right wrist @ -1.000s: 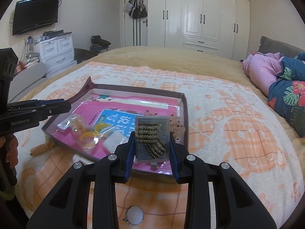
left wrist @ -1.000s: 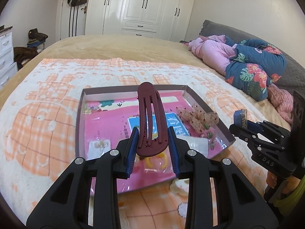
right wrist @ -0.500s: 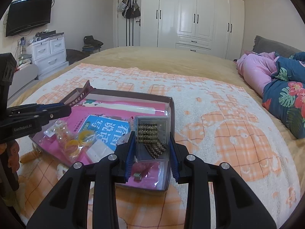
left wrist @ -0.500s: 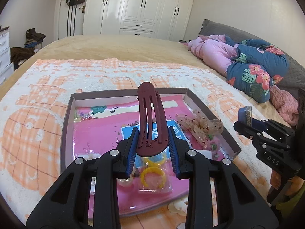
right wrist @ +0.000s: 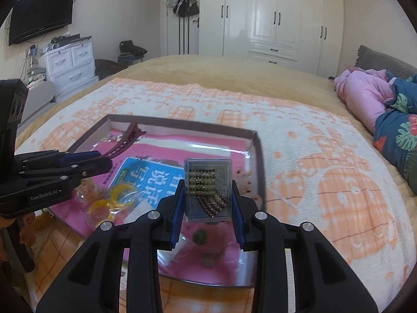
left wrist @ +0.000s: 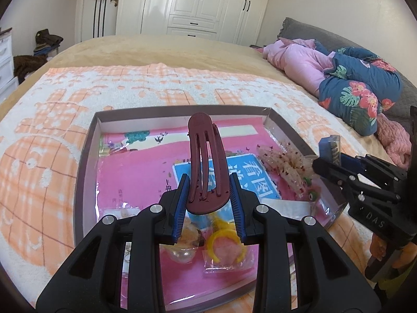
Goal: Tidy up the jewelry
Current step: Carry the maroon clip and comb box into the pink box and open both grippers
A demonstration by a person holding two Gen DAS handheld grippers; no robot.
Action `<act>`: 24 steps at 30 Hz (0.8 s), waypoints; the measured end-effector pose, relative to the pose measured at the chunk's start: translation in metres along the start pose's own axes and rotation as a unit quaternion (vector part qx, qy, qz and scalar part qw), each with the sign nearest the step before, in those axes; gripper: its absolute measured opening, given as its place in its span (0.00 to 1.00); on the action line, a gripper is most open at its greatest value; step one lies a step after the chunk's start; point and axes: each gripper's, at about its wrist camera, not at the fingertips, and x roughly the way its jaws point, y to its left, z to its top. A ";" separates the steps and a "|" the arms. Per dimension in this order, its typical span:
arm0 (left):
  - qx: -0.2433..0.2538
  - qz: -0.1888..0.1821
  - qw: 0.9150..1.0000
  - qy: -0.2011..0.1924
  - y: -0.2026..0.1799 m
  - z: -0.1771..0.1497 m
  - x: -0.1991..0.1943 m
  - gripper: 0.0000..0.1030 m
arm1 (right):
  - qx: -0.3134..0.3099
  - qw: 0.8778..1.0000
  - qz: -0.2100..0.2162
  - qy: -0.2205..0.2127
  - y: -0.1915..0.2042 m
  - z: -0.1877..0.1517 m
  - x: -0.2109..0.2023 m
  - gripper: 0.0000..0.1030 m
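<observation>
Blue pads (left wrist: 181, 203) of the left gripper (left wrist: 208, 203) pinch the wide end of a dark red hair clip (left wrist: 206, 161), which stands up from the jaws with its narrow tip pointing away from the camera. From the right wrist view the same clip (right wrist: 125, 142) juts out of the left gripper (right wrist: 100, 163) over the near left part of the tray. On the other side, the right gripper (right wrist: 207, 208) clamps a small clear plastic case (right wrist: 208, 190) between its blue pads (right wrist: 178, 208); inside the case lie strips of dark and pale rhinestones. The left wrist view shows that gripper (left wrist: 325, 161) at the tray's right edge. Both grippers hang above a shallow grey-rimmed tray (left wrist: 88, 143) lined with a pink printed sheet (left wrist: 138, 172) that carries a blue panel with Chinese characters. Loose in the tray lie yellow rings in a clear bag (left wrist: 224, 242), a pearl-like bead (left wrist: 181, 254), a sheer speckled bow (left wrist: 284, 164) near the right wall, and small packets by the far left corner. The tray rests on an orange and white checked blanket (left wrist: 52, 130) spread over a tan bed (left wrist: 156, 49). Pink and blue floral bedding (left wrist: 357, 88) is heaped at the right, with white wardrobes (left wrist: 195, 2) behind.
</observation>
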 end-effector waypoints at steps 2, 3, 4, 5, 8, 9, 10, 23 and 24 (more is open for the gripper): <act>-0.001 -0.001 1.000 0.005 0.001 -0.001 0.003 0.22 | -0.004 1.000 0.007 0.006 0.006 -0.003 0.004 0.30; -0.002 -0.002 1.000 0.007 0.001 -0.002 0.004 0.22 | -0.005 1.000 0.010 0.009 0.008 -0.004 0.006 0.30; -0.003 -0.003 1.000 0.009 0.002 -0.002 0.006 0.22 | -0.006 1.000 0.012 0.012 0.011 -0.006 0.008 0.30; -0.004 -0.003 1.000 0.011 0.002 -0.003 0.006 0.22 | -0.007 1.000 0.015 0.015 0.013 -0.008 0.010 0.30; -0.005 -0.003 1.000 0.014 0.002 -0.004 0.009 0.22 | -0.002 1.000 0.023 0.021 0.018 -0.012 0.013 0.30; -0.005 -0.002 1.000 0.015 0.002 -0.004 0.010 0.22 | 0.000 0.999 0.026 0.022 0.018 -0.013 0.015 0.30; -0.006 -0.002 1.000 0.017 0.002 -0.005 0.010 0.22 | 0.003 0.999 0.029 0.024 0.019 -0.014 0.017 0.30; -0.012 -0.003 1.000 0.016 0.004 -0.005 0.011 0.22 | 0.025 0.997 0.041 0.062 0.020 -0.008 0.045 0.31; -0.011 -0.003 1.000 0.016 0.004 -0.005 0.011 0.22 | 0.028 0.997 0.042 0.061 0.019 -0.008 0.043 0.32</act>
